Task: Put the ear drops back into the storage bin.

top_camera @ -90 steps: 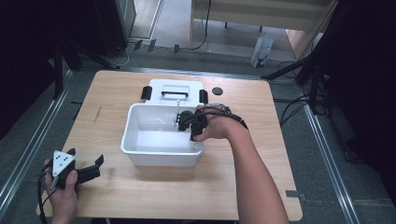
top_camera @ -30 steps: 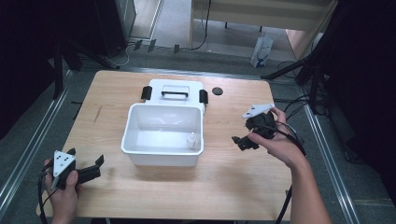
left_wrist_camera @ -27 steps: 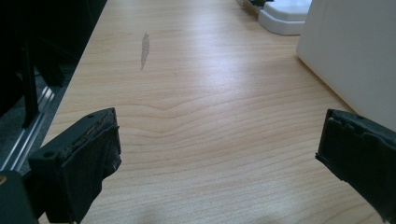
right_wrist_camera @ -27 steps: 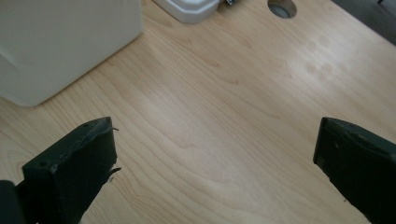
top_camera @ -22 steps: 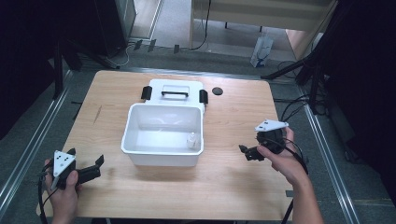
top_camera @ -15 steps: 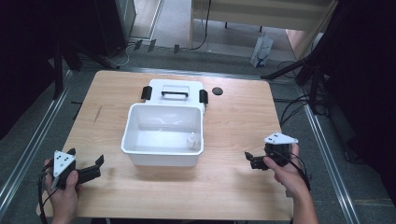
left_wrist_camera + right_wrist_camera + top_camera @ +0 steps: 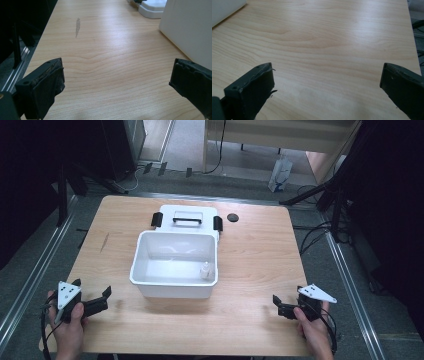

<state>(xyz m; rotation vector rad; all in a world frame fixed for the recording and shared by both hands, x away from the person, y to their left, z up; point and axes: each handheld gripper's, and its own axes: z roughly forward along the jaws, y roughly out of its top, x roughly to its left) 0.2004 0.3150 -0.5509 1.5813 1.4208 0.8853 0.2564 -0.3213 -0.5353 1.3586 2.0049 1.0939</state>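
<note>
Jaws of my left gripper (image 7: pixel 102 299) and right gripper (image 7: pixel 281 306) gape empty at the counter's (image 7: pixel 250 255) near corners. The small bottle (image 7: pixel 205 270) stands inside the white bin (image 7: pixel 172 287); a careless reach could topple it.

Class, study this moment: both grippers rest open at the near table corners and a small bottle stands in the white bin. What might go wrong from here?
1. The small bottle stands upright near the white bin wall; a jaw reaching in may tip it.
2. The right gripper lies near the table edge, so its trailing cable might snag there.
</note>
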